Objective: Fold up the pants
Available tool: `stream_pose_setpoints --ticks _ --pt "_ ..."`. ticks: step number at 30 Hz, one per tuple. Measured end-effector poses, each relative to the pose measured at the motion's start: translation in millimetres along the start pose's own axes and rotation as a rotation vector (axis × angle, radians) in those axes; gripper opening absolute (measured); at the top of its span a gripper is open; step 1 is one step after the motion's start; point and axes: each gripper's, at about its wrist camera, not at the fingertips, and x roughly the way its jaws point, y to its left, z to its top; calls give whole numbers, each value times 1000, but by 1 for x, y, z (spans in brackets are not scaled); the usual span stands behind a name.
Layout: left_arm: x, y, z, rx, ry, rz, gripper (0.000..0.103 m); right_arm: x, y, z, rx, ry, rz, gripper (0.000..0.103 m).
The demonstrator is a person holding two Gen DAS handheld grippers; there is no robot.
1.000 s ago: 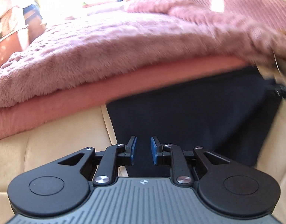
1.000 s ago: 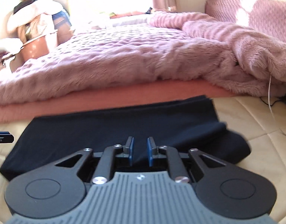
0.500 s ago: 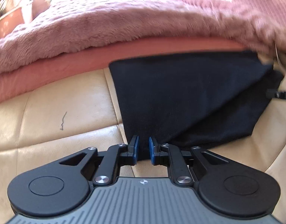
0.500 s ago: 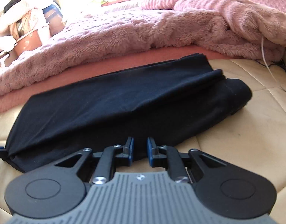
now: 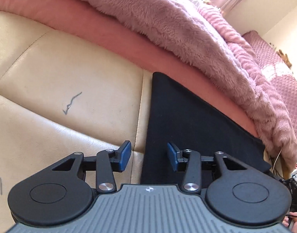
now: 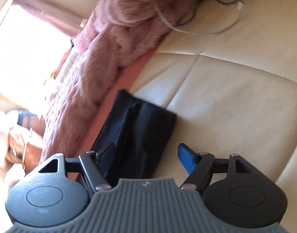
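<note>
Left hand-held gripper (image 5: pixel 148 156) hangs with its jaws spread wide and empty, straddling the near edge of the pants (image 5: pixel 189 128); your right hand-held gripper (image 6: pixel 146 158) is likewise wide open, holding nothing, tilted sideways over them. You have the pants lying flat, folded into a dark slab on the cream cushion (image 5: pixel 67 89) beside the pink blanket (image 5: pixel 187 29). Another fold may remain.
</note>
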Motion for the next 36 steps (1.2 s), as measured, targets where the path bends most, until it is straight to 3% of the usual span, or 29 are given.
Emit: stream_pose_setpoints --ticks 2,6,7,8,9,15,25,30,31,33,36 --pt "3 -3 -1 19 0 7 41 6 -6 6 26 -15 -8 50" --pt "9 -14 -2 66 -8 43 24 11 -11 15 43 -41 13 47" --pt "10 -17 -3 84 -13 70 16 12 -10 16 33 -47 4 43" --pt "11 -20 -3 99 -12 89 10 13 -10 16 19 -49 -19 29" --pt "11 -23 -4 112 -10 111 8 14 -11 16 6 -48 -44 13" --pt "8 -28 -1 194 43 196 5 -3 -10 5 -54 -50 -72 4" --pt "-37 16 -4 300 109 320 4 -67 7 -75 -141 144 -137 4" --pt "-46 19 -11 378 121 384 4 -89 10 -103 -222 226 -168 6" --pt "-46 19 -13 390 119 390 5 -91 11 -103 -247 239 -171 8" --pt "-48 17 -14 400 101 401 12 -94 13 -95 -308 243 -175 29" --pt "-55 15 -12 354 48 383 20 -92 15 -72 -343 271 -52 45"
